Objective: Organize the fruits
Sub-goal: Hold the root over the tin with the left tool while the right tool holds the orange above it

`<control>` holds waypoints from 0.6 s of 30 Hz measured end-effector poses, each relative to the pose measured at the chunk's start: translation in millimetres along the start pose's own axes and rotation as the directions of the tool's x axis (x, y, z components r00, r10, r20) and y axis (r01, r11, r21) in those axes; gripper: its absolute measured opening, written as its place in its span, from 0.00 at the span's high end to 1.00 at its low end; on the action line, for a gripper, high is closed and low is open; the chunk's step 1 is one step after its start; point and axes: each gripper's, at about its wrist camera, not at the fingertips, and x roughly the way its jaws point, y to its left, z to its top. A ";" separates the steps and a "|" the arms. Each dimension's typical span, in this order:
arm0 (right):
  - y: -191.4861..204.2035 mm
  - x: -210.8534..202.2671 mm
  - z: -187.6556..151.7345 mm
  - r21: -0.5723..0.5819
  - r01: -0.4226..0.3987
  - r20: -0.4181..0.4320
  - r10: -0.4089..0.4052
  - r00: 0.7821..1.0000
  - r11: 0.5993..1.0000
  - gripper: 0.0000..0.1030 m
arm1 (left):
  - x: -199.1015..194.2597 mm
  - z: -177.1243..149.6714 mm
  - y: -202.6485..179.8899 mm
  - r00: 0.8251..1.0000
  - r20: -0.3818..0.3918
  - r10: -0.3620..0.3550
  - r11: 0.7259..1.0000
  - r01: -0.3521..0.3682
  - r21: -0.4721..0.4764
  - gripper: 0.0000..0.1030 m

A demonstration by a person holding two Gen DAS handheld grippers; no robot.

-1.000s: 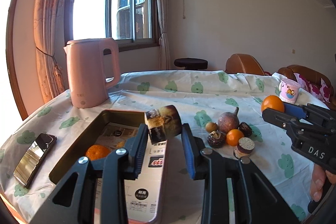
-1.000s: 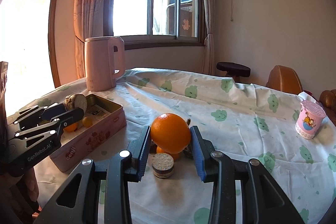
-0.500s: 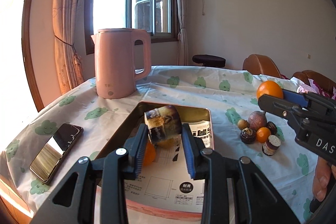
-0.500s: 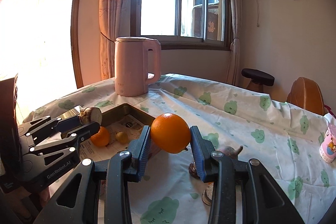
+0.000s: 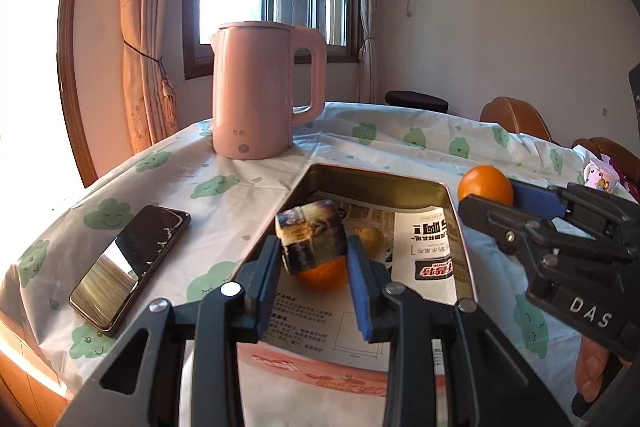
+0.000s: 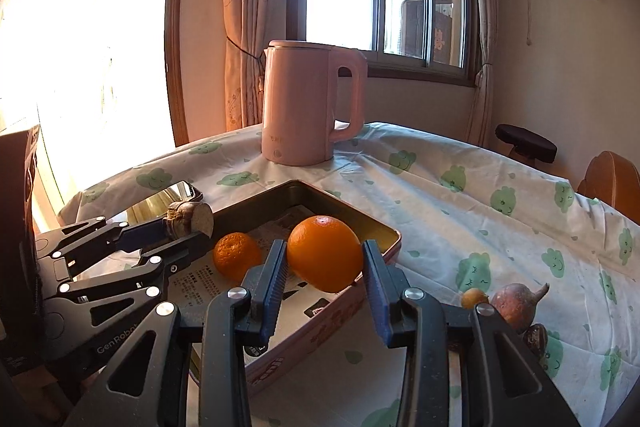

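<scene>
My left gripper is clamped on a cut brown fruit piece above the open tin, where a small orange lies on printed paper. My right gripper pinches a large orange over the tin's right edge, with the pink kettle behind and a phone left.

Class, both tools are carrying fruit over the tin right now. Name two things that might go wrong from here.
1. The left tool grips its cut fruit piece directly above the small orange in the tin; released here, it may land on it and roll.
2. The right tool holds its large orange near the tin's corner, close to the left tool; the two may collide.
</scene>
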 end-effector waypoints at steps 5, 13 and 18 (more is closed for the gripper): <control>7.8 13.7 -5.5 -0.007 -0.006 -0.025 0.006 1.000 1.000 0.62 | 2.3 -1.8 0.5 1.000 -0.010 -0.005 1.000 0.005 0.000 0.67; 16.1 21.9 -10.4 -0.026 0.004 -0.041 -0.005 0.999 1.000 0.61 | 5.4 -3.3 3.9 1.000 -0.022 -0.002 1.000 0.002 -0.010 0.67; 16.9 26.0 -10.3 -0.031 0.006 -0.052 -0.008 0.999 1.000 0.61 | 7.8 -5.2 3.2 1.000 -0.030 -0.002 1.000 0.002 -0.005 0.67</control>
